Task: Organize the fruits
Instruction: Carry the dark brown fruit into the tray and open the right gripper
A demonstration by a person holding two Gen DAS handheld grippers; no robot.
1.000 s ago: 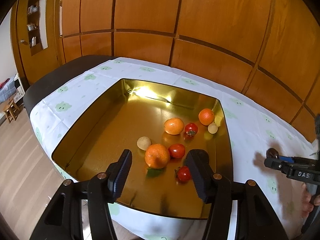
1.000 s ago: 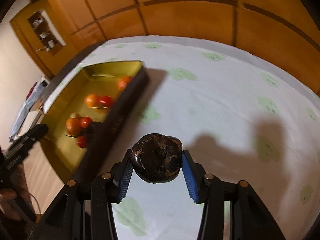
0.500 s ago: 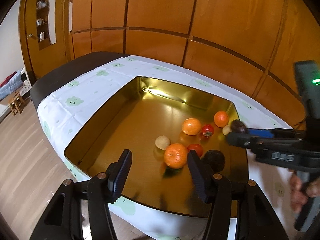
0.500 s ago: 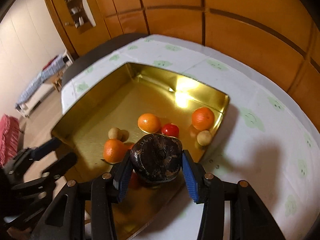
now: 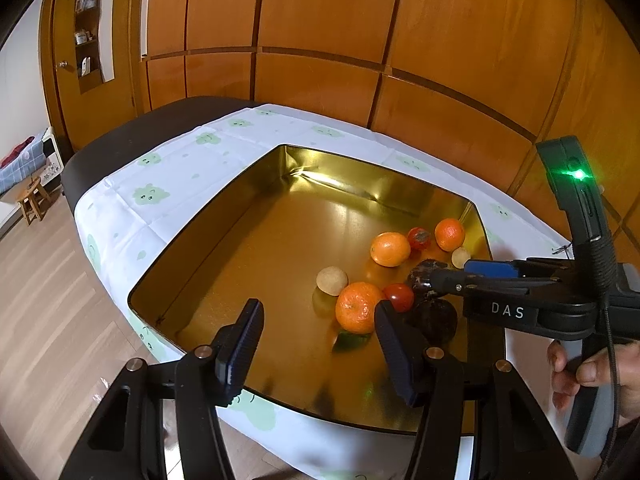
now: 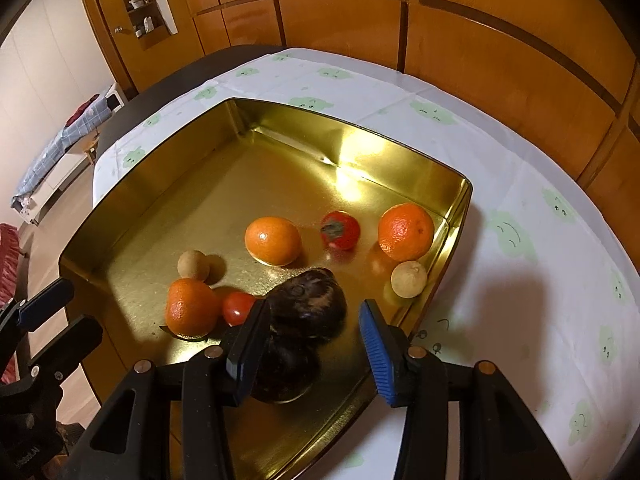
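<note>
My right claw point(image 6: 312, 344) stands spread wide over the near corner of the shiny gold tin tray point(image 6: 132, 216), its ribbed blue pads clear of the dark, wrinkled, glossy fruit point(image 6: 308, 304), which sits on the tray floor just beside a small smooth red tomato point(image 6: 238, 308). My left claw point(image 5: 316, 344) hangs open and empty above the tray's near rim. Around the dark fruit lie three dimpled round oranges point(image 6: 273, 240) and two pale tan balls point(image 6: 409, 279), all on the metal over a white cloth point(image 6: 520, 280) printed with green faces.
</note>
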